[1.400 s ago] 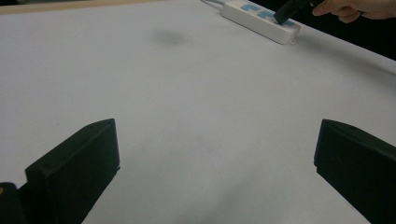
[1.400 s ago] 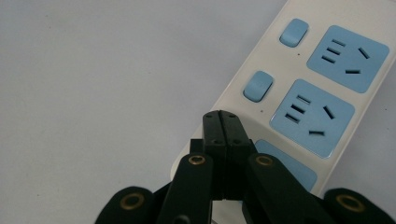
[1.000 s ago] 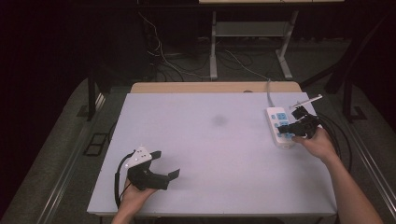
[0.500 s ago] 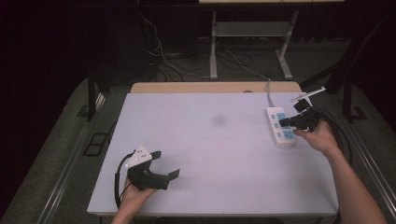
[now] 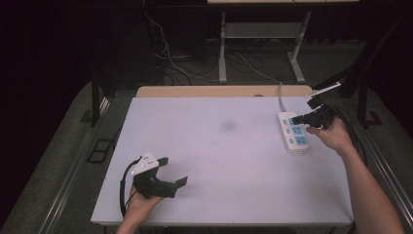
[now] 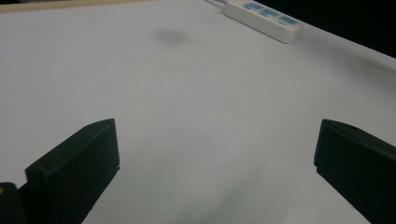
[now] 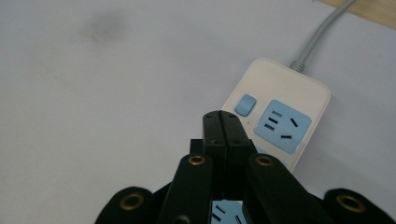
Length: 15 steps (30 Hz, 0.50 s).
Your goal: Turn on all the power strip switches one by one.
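So the big white table (image 5: pixel 229 161) is mostly bare, just a faint dark smudge (image 5: pixel 228 126) past the middle. Over on the right edge sits the power strip (image 5: pixel 293 134), lying flat with its long side running away from the person, grey cord (image 5: pixel 281 95) heading off the far end. Blue sockets, plus a little blue switch (image 7: pixel 246 105) at the cord end.

Right gripper (image 5: pixel 301 118) is hovering over that far end, jaws pinched fully together with nothing between them. In the right gripper view the closed tips sit just short of the switch, above the strip, so my guess is it's poking that button rather than grabbing anything.

Left gripper (image 5: pixel 171 174) is parked near the front left, jaws spread wide, nothing in them.

Handling-wise: the strip looks like hard, smooth plastic, light, probably slides if you shove it sideways. If you wanted to lift it, I'd grab across the narrow width mid-body, not the cord.
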Each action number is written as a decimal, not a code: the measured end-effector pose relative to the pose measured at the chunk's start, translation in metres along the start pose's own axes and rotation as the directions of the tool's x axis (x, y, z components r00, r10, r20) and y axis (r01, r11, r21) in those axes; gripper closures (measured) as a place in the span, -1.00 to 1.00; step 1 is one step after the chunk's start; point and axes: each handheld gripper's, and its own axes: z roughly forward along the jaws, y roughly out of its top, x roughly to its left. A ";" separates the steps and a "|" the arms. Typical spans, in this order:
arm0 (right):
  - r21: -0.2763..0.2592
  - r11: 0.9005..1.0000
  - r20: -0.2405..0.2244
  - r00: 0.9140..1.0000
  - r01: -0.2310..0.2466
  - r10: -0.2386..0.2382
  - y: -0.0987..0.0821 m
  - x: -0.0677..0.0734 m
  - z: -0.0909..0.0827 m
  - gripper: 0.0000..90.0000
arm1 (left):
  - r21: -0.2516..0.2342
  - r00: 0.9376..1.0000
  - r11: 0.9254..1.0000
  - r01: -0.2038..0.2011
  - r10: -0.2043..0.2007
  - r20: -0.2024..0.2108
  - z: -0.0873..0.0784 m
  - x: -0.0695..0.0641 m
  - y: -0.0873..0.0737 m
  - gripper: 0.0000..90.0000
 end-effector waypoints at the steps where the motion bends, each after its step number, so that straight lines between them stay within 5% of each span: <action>1: 0.000 1.000 0.000 1.000 -0.004 0.004 0.000 -0.001 0.001 1.00 | 0.000 1.000 1.000 0.000 0.000 -0.001 0.000 0.000 0.000 -1.00; 15: 0.023 1.000 0.010 1.000 -0.019 0.019 0.000 -0.005 0.018 1.00 | -0.002 1.000 1.000 -0.004 0.004 -0.004 -0.001 0.001 0.000 -1.00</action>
